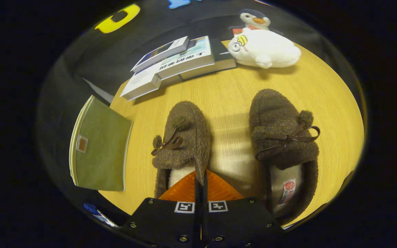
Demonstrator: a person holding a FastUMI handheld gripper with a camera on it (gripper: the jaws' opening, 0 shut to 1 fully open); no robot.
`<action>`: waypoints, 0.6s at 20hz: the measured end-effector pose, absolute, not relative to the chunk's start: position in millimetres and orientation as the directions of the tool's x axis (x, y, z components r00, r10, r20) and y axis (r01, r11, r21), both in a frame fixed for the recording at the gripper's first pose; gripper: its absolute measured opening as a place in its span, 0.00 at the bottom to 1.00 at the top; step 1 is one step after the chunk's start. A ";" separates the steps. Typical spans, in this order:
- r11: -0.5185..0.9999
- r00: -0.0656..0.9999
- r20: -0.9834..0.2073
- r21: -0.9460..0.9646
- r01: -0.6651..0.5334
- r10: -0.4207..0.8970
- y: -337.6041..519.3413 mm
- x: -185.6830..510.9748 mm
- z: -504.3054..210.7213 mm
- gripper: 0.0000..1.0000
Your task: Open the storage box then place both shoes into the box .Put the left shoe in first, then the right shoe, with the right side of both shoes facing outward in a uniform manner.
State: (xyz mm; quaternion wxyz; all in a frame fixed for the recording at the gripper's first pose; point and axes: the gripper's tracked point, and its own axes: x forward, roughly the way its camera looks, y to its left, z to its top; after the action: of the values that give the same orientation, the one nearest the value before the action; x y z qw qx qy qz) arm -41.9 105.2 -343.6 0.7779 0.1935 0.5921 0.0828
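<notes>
Two brown fuzzy slippers with bows lie side by side on the wooden table (233, 89), toes pointing away from me. My gripper (201, 186) is shut on the left shoe (184, 134), with the shoe's right side wall pinched between the two fingers near the heel opening. The right shoe (281, 137) lies apart to the right of the fingers, its white lining and a label showing. A green storage box (98, 148) with a cream rim sits at the table's left edge, left of the held shoe; I cannot tell whether it stands open.
Several books (181, 62) are stacked at the table's far left corner. A white plush seal (264, 48) lies at the far right, with a plush penguin (255, 19) behind it. Bare wood shows between the shoes and the books.
</notes>
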 end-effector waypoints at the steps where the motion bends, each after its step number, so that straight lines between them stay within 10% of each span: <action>1: 0.899 0.281 -0.883 0.422 0.120 0.377 107.6 -40.5 -341.5 0.01; 12: 0.752 0.416 -0.737 0.638 0.168 0.533 158.4 13.9 -222.5 0.00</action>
State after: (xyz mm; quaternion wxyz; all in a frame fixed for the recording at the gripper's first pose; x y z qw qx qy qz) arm 13.9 158.4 -222.5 0.7730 0.3322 0.5275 0.1178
